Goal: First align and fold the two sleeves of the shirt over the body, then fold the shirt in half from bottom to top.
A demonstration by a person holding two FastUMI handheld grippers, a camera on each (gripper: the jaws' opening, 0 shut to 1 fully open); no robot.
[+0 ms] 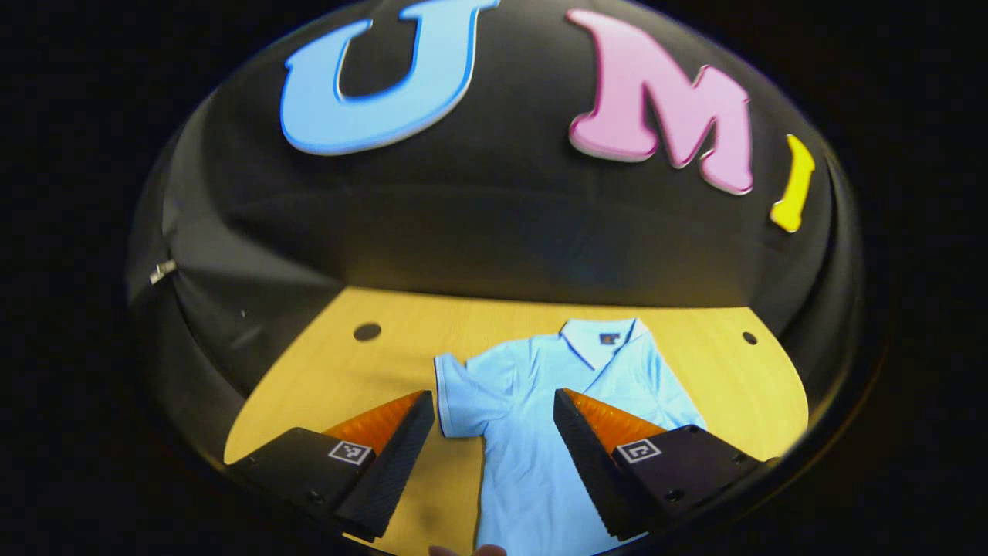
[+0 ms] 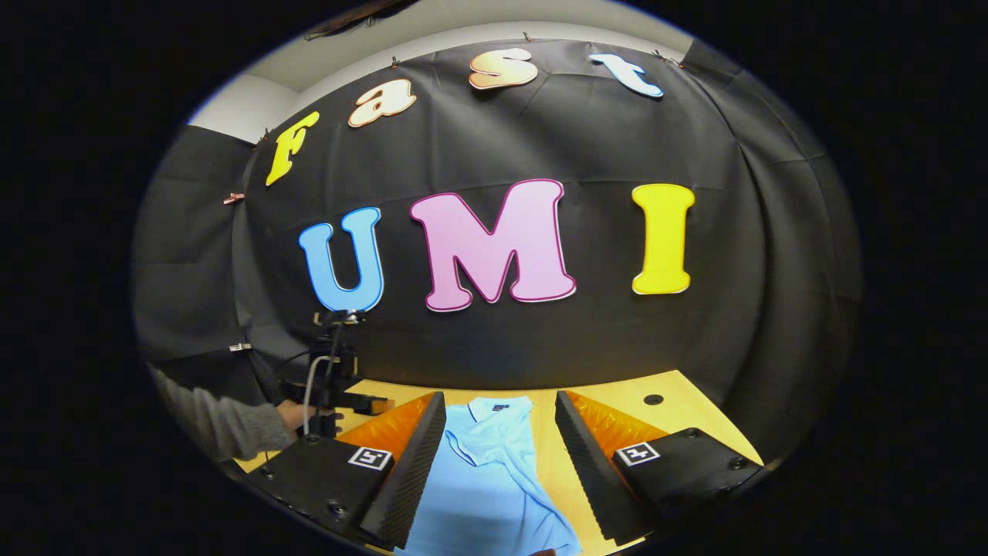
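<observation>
A recording booth: black cloth wall point(image 2: 540, 347) pinned with clips point(image 2: 234, 198) encloses a wooden table point(image 1: 347, 371) bearing round holes point(image 1: 367, 332).

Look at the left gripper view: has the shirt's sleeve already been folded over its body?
No. The sleeve lies spread out flat on the table, beside the body of the shirt, not over it.

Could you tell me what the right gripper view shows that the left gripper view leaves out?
Right gripper view alone: the left gripper farther off, held by a hand in a grey sleeve. Left gripper view alone: the shirt's spread sleeve, lying flat and unfolded. Both: the light blue polo shirt on the wooden table, its collar toward the wall, between that view's open fingers.
</observation>
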